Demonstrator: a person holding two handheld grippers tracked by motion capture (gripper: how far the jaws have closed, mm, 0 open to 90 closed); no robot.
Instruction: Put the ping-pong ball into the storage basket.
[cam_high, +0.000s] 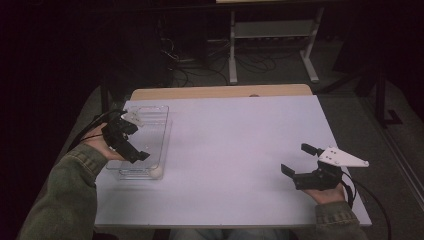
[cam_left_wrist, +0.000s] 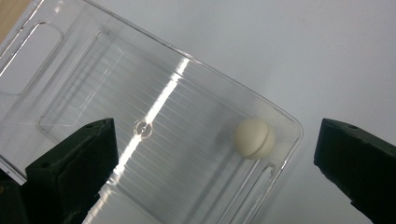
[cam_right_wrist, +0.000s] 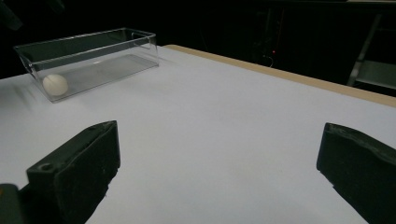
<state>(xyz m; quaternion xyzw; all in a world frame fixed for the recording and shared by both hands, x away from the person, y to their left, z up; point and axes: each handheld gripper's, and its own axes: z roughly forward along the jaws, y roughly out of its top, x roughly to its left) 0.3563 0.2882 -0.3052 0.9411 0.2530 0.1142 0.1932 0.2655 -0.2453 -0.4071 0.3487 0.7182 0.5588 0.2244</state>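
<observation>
At the left edge of the table (cam_high: 230, 150), the left gripper (cam_high: 131, 136) is held above the clear bin (cam_high: 162, 127) with its jaws spread wide and nothing between them. The white ball (cam_left_wrist: 253, 138) is seen resting on the bin's floor in the corner nearest the person — below the gripper and slightly toward that end. The right gripper (cam_high: 296, 159), also wide and empty, is kept well apart — far across the table.

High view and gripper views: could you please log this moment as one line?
ball: in clear bin, corner | left gripper: open above bin, holding nothing | right gripper: open, holding nothing
</observation>
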